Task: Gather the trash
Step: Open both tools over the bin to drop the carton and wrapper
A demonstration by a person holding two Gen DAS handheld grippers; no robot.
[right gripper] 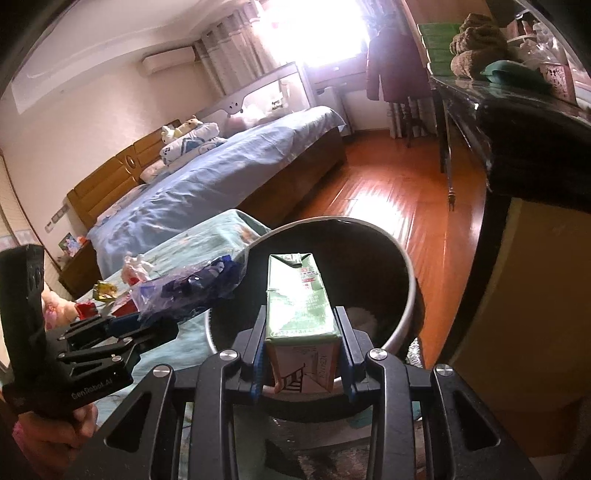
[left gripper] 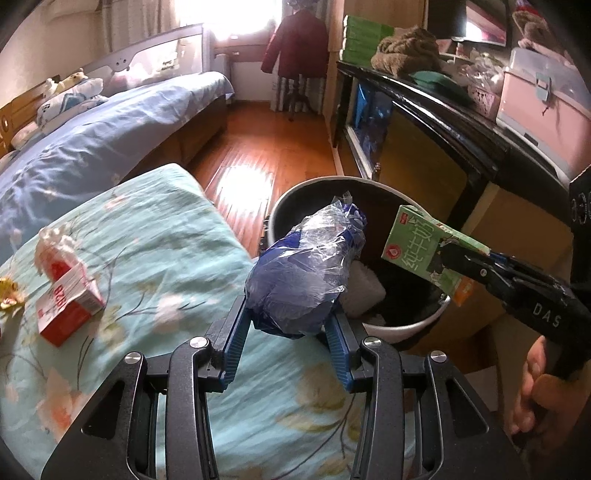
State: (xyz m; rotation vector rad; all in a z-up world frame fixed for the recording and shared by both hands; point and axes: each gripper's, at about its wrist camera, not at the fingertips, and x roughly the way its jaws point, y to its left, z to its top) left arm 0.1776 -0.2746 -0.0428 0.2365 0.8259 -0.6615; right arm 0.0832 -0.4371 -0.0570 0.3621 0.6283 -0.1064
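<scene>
Left wrist view has the left hand-held gripper (left gripper: 291,314) clamped on a crumpled plastic bag (left gripper: 303,273) at the trash bin (left gripper: 406,325) rim, the right hand-held gripper (left gripper: 448,254) gripping a green milk carton (left gripper: 417,247) above it, so releasing both probably comes next.

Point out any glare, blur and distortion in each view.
Left wrist: window blown out, sun glare on the wood floor, floral bedspread motion-blurred, fisheye-curved edges. Right wrist: window overexposed, floor glare, milk carton slightly washed out.
</scene>
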